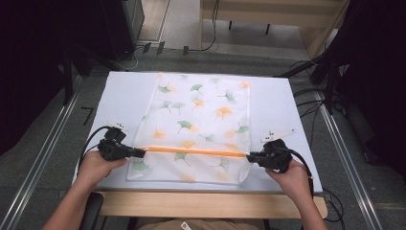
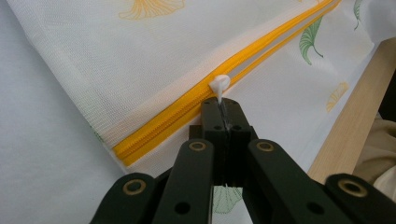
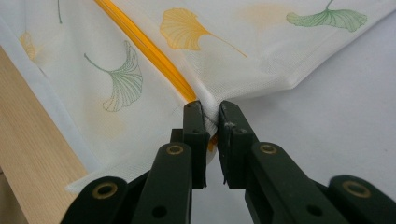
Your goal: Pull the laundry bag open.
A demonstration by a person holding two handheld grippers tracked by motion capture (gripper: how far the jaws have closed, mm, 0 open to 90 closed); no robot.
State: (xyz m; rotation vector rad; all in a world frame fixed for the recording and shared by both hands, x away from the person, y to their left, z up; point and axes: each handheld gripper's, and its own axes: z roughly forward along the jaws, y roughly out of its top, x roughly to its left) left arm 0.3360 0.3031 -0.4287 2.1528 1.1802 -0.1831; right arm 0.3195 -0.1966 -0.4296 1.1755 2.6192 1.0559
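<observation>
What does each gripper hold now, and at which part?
The left gripper pinches the white zipper pull of the mesh bag. The right gripper clamps the bag's edge at the zipper's end.

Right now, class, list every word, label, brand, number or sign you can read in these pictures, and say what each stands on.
None: no readable text in these views.
The white mesh zip bag with green and orange leaf prints bears pictures, no words.
The yellow zip and its white zip pull are blank.
The black left gripper and black right gripper show no markings.
</observation>
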